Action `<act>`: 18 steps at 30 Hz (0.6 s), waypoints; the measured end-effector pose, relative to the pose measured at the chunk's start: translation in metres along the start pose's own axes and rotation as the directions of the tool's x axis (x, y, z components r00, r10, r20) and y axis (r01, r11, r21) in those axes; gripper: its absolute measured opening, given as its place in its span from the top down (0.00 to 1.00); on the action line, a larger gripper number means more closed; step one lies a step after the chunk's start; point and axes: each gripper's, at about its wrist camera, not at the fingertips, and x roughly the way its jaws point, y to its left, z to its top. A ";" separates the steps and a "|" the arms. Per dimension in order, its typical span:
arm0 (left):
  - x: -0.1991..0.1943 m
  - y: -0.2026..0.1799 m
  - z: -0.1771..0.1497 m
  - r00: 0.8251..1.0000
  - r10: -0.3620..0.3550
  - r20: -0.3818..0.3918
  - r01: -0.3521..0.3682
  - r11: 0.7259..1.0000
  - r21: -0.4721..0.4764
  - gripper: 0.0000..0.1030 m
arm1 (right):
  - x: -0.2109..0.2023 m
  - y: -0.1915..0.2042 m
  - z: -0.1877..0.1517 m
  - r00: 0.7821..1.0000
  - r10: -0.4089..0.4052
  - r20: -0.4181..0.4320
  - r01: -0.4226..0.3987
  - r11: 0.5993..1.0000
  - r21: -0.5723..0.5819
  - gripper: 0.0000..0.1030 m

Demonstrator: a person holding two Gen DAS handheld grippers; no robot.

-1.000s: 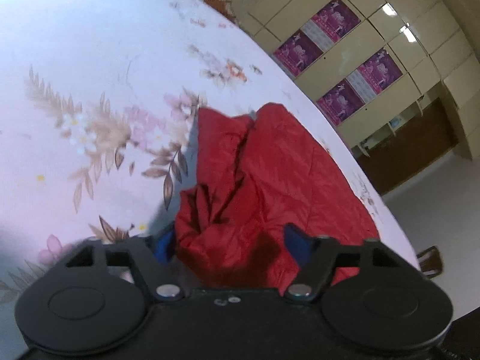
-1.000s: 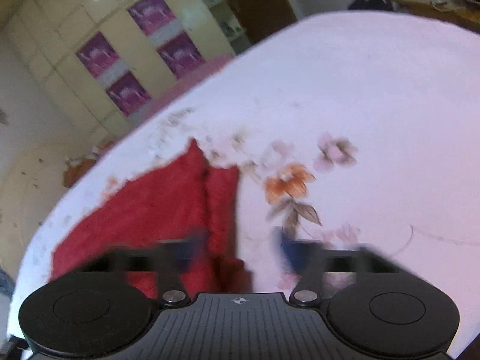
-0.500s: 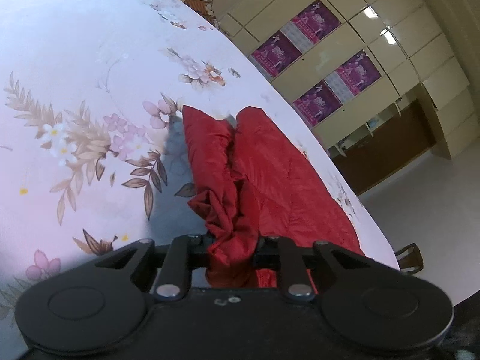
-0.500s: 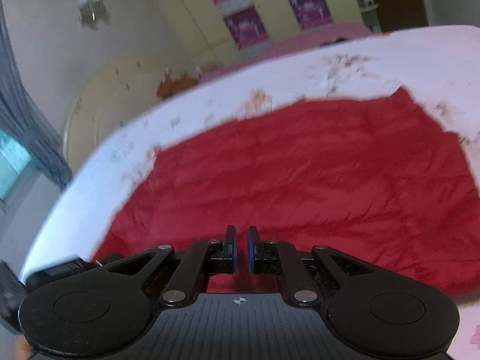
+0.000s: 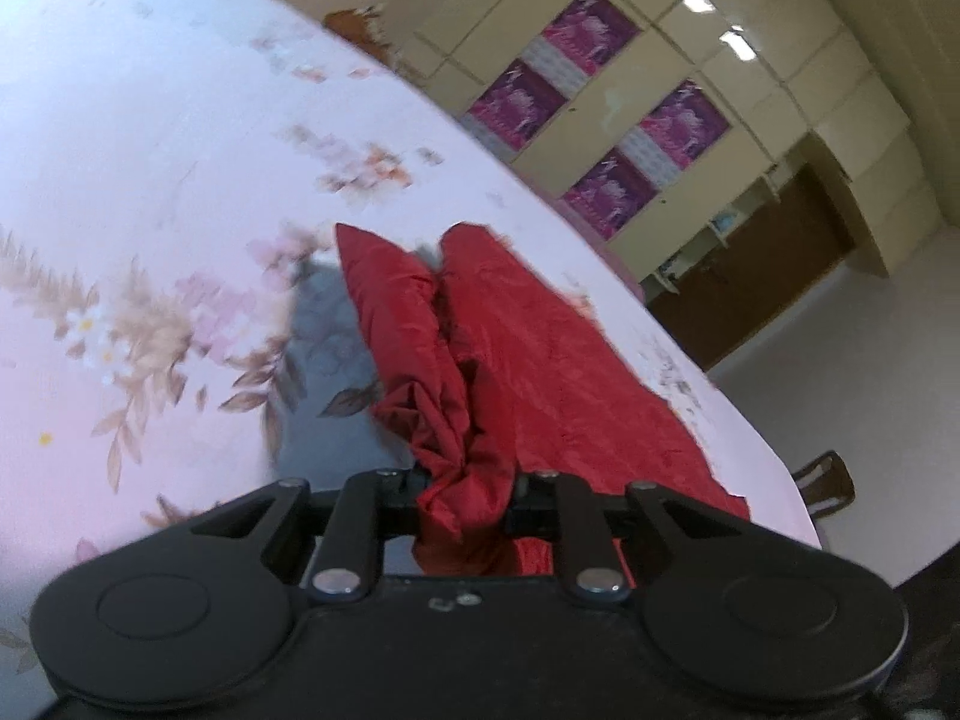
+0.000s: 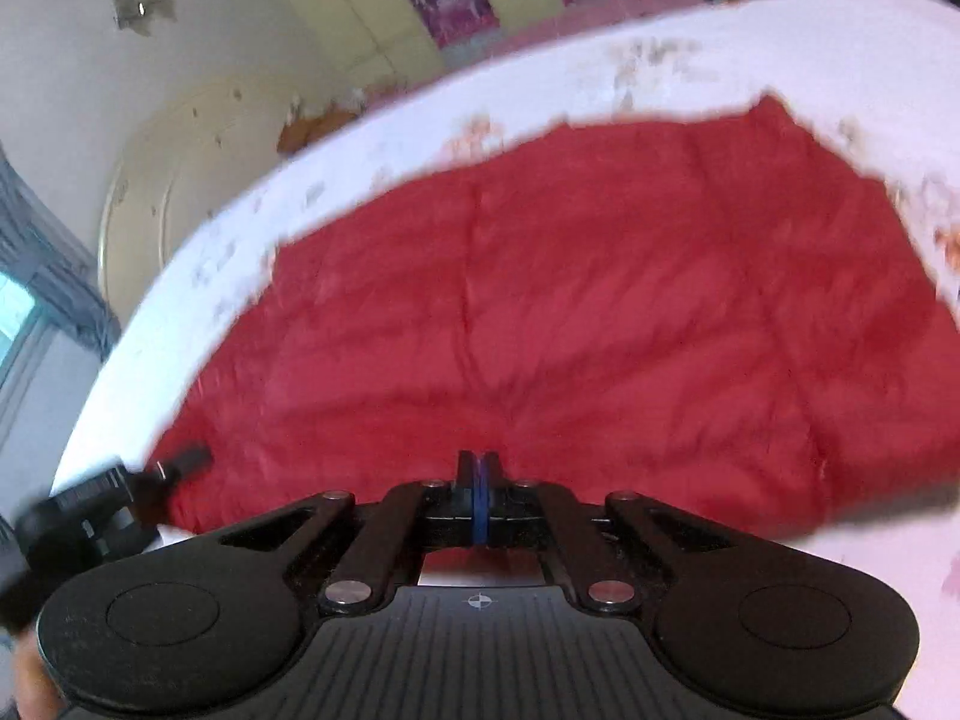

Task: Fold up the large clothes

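A large red quilted garment [image 5: 540, 360] lies on a floral white bedsheet [image 5: 150, 180]. My left gripper [image 5: 465, 495] is shut on a bunched fold of the red garment and lifts it off the sheet. In the right wrist view the garment [image 6: 600, 312] spreads wide and flat. My right gripper [image 6: 479, 480] has its jaws pressed together at the garment's near edge; no cloth shows between the tips. The left gripper [image 6: 114, 492] shows at the garment's left corner in the right wrist view.
The bed's edge [image 5: 774, 450] drops to a pale floor with a wooden chair [image 5: 825, 480] beside it. Cream cabinets with purple posters [image 5: 606, 90] line the wall. A curved headboard [image 6: 180, 168] and a curtained window [image 6: 36, 276] show behind the bed.
My left gripper closed on the garment's bunched fold and raised it. My right gripper swung from the flowered sheet over to the spread garment and closed.
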 end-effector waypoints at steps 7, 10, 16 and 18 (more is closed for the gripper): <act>-0.011 -0.046 0.006 0.998 -0.028 0.056 0.016 0.977 0.212 0.83 | -0.005 -0.011 0.004 0.999 0.020 0.036 -0.022 0.999 0.046 1.00; -0.011 -0.051 0.007 0.998 -0.027 0.053 0.014 0.973 0.229 0.83 | -0.014 -0.005 0.024 0.991 0.036 0.129 -0.041 0.999 0.036 1.00; -0.008 -0.053 0.012 0.997 -0.065 0.037 0.057 0.980 0.193 0.83 | 0.045 -0.014 0.039 0.998 0.007 0.063 -0.014 0.994 0.105 1.00; -0.009 -0.056 0.012 0.996 -0.075 0.039 0.066 0.978 0.196 0.83 | 0.047 -0.012 0.038 0.998 -0.002 0.060 -0.003 0.996 0.084 1.00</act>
